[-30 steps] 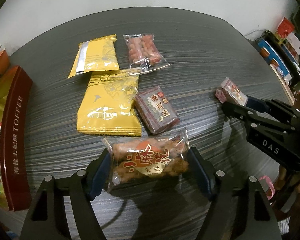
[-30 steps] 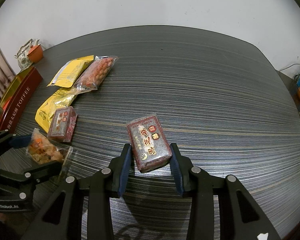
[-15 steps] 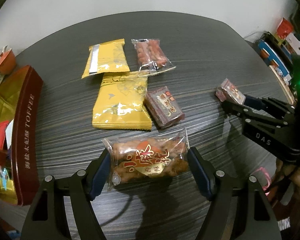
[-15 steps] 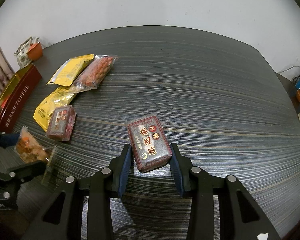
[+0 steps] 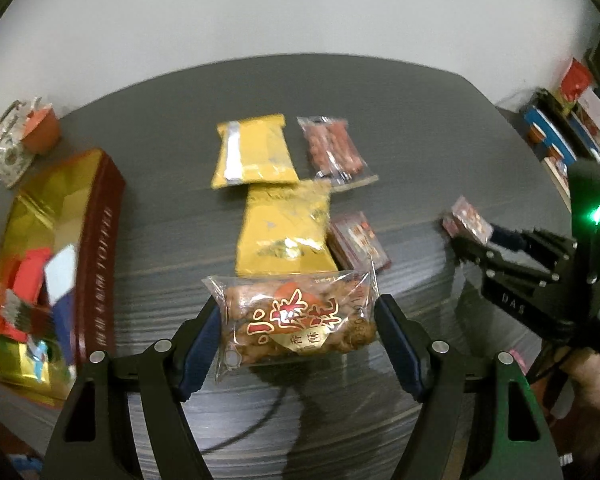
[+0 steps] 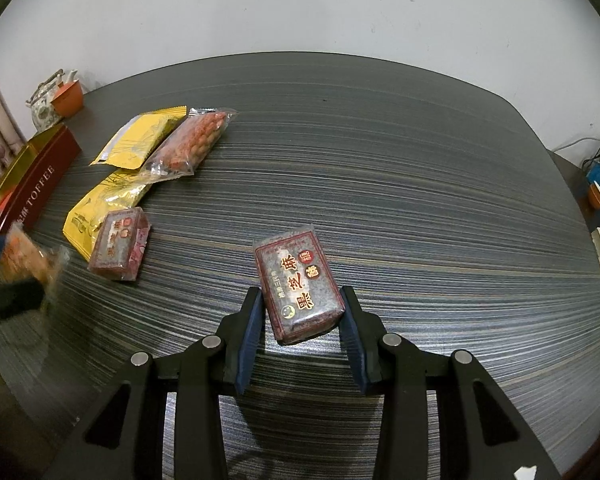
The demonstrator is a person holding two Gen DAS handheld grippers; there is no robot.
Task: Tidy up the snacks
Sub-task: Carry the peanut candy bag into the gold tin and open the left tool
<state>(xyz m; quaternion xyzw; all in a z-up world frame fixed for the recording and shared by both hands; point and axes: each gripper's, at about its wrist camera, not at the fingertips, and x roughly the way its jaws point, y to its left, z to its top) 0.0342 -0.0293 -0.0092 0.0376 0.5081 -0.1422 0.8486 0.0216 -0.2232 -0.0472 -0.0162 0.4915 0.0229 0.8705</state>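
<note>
My left gripper (image 5: 298,334) is shut on a clear bag of brown fried snacks (image 5: 296,320) with red and gold lettering, held above the dark striped table (image 5: 400,140). My right gripper (image 6: 300,320) is shut on a dark red sesame cake block (image 6: 298,284), lifted off the table; in the left wrist view that block (image 5: 466,220) shows at the right. On the table lie two yellow packets (image 5: 254,152) (image 5: 286,230), a clear peanut bag (image 5: 334,146) and a second dark red block (image 5: 358,240).
An open red and gold toffee box (image 5: 56,256) holding several wrapped sweets stands at the table's left edge. A teapot and orange cup (image 6: 56,100) sit at the far left corner. Shelves with boxes (image 5: 560,128) stand beyond the right edge.
My left gripper has risen with the snack bag and drawn back, so the table items look smaller and the toffee box shows more. The right gripper has held still with its block.
</note>
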